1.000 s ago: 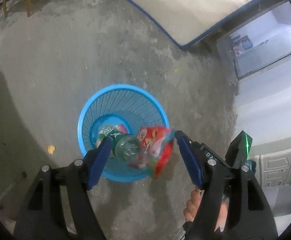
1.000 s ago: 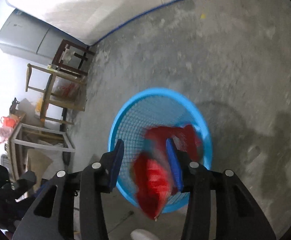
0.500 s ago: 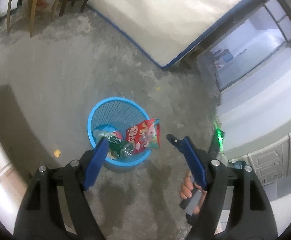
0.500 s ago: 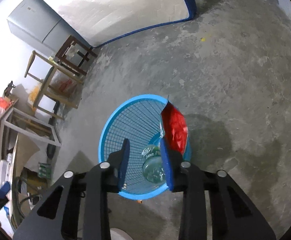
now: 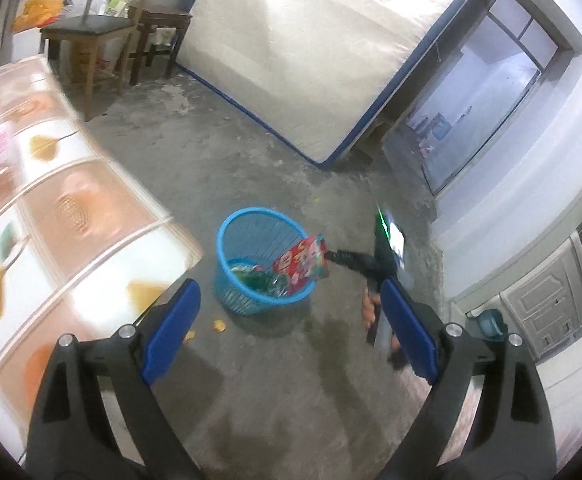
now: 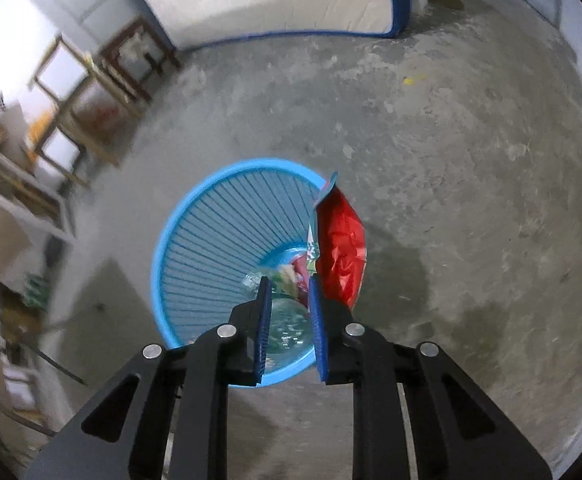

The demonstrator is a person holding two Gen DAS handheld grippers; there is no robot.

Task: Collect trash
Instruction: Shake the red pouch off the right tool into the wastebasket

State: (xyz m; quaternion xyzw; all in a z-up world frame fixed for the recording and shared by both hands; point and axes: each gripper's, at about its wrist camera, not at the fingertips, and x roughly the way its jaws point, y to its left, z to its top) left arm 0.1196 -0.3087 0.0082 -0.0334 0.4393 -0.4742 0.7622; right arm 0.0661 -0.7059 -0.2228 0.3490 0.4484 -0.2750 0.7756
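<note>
Concrete flooring (image 5: 251, 152), rough and stained, carries a round blue plastic basket (image 5: 227, 256) with slatted walls that taper to a smaller base. Inside it a clear green-tinted plastic bottle (image 5: 265, 282) lies on its side, and a glossy red snack bag (image 5: 303, 266) leans against the rim with its top corner above the edge. The left gripper (image 5: 289, 330) is held well back from the basket and angled downward, its blue-padded fingers (image 5: 171, 328) spread wide after just opening, with nothing between them. The right gripper (image 6: 289, 304) is pointed steeply down over the basket's near rim, its ribbed blue fingers (image 6: 318, 332) just drawn close together with a narrow gap left and nothing pinched; the bag stands just beyond its right fingertip. A tiled table (image 5: 43, 216) edge is seen at the left.
</note>
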